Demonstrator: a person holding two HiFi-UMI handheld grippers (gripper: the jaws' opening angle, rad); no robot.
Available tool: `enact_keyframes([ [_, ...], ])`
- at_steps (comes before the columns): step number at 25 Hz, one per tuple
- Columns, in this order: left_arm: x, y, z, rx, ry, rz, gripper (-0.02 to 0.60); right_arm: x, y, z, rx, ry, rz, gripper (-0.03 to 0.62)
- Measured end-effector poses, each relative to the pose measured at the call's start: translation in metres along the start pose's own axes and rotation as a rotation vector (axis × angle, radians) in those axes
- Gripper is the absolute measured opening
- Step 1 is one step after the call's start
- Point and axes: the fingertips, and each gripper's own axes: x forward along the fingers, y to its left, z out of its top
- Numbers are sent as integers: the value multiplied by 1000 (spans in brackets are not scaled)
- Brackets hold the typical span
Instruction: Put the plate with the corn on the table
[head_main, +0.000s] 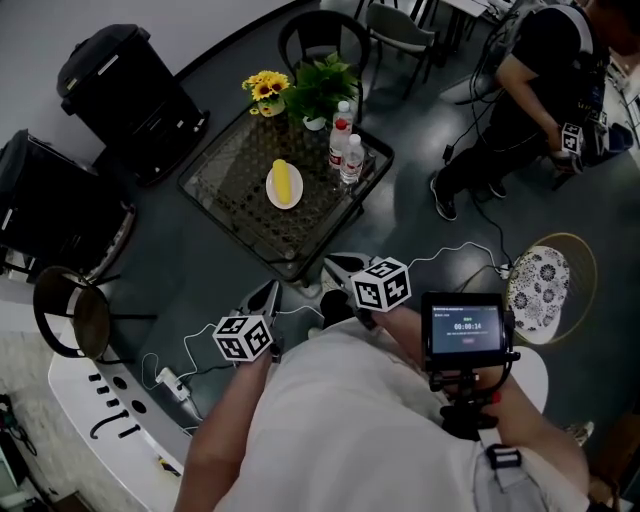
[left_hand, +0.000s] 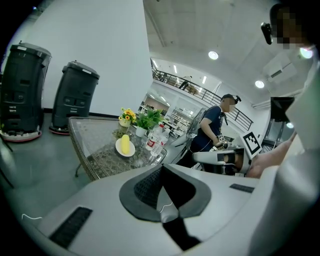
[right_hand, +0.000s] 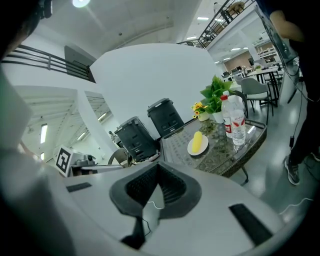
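The plate holds corn (on table); left tool, right tool closed, empty

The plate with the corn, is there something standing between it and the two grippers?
Nothing visible. The plate sits on the table, open toward the left gripper and the right gripper; the bottles stand beside it.

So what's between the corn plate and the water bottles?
Nothing: only bare table lies between the plate and the bottles, as the head view shows.

The left gripper and right gripper hover side by side before the torso, both with fingers pressed together.
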Motion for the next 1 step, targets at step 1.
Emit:
enact_keyframes([
  [1,0,0,0,-2,0,1,8,0,0,0,1,0,-1,8],
])
